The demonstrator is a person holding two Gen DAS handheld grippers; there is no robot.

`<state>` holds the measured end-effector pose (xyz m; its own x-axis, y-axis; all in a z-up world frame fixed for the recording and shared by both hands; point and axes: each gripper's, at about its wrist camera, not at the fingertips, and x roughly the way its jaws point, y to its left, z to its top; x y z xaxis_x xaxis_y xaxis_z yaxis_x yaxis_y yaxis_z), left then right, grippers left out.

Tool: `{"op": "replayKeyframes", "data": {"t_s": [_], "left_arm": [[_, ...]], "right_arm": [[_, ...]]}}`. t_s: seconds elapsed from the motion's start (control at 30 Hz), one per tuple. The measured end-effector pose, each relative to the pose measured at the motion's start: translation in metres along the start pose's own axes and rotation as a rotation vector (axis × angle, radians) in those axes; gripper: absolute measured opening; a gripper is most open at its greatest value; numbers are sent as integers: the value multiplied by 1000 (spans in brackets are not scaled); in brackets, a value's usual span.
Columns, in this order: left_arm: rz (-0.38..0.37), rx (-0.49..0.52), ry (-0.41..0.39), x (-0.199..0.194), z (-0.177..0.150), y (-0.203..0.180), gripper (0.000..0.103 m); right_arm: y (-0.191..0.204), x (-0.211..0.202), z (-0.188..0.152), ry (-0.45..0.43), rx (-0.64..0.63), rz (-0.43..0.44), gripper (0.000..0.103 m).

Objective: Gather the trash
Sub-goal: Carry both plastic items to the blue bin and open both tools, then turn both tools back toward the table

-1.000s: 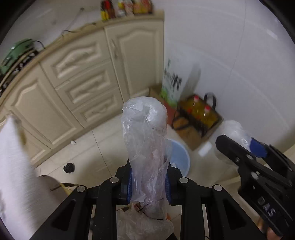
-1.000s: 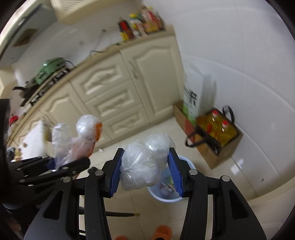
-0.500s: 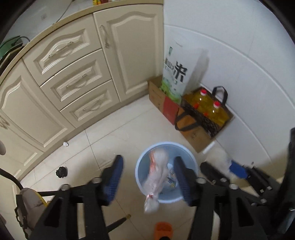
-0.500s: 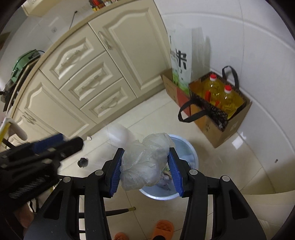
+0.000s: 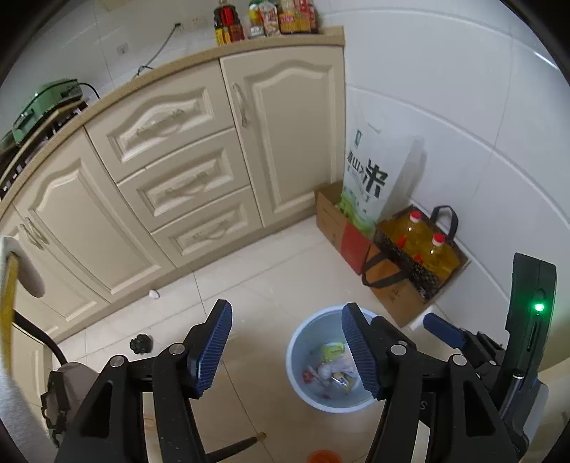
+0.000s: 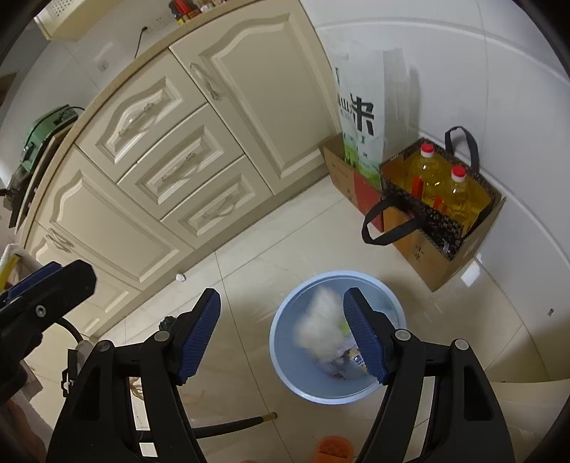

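The white bag (image 6: pixel 322 320) over the blue bin (image 6: pixel 285 363) is only a blurred pale shape in the right wrist view; its form cannot be told. The right finger of the right gripper (image 6: pixel 281 338) hides the right part of the bin's inside. The wrappers (image 5: pixel 333 367) inside the bin are too small to name. Below the bin, an orange thing (image 6: pixel 333 449) is cut off by the picture's lower edge. Left of the bin, a small dark lump (image 5: pixel 141 343) on the floor is too small to tell. Far above the bin, the labels of the bottles (image 5: pixel 265 17) on the counter cannot be read.
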<state>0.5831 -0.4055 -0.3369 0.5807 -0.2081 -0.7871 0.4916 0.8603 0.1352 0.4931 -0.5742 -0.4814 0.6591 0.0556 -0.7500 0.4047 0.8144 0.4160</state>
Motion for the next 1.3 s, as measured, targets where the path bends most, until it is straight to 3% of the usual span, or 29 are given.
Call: {"op": "replayKeyframes", "data": {"t_s": [0.23, 0.5, 0.63, 0.87, 1.07, 1.3], "left_arm": [[6, -46, -40, -63, -14, 12, 61], [46, -104, -188, -192, -45, 42, 70], [59, -151, -263, -260, -80, 69, 74], [159, -221, -382, -367, -158, 145, 85], [250, -293, -351, -409, -228, 233, 87], [339, -407, -236, -427, -292, 329, 86]], "right_arm": [[14, -49, 0, -37, -15, 3, 75], [70, -143, -3, -144, -112, 40, 78], [112, -195, -7, -211, -181, 63, 84], [204, -250, -33, -267, -325, 109, 88], [310, -253, -73, -222, -515, 202, 92], [412, -196, -126, -75, -691, 251, 92]]}}
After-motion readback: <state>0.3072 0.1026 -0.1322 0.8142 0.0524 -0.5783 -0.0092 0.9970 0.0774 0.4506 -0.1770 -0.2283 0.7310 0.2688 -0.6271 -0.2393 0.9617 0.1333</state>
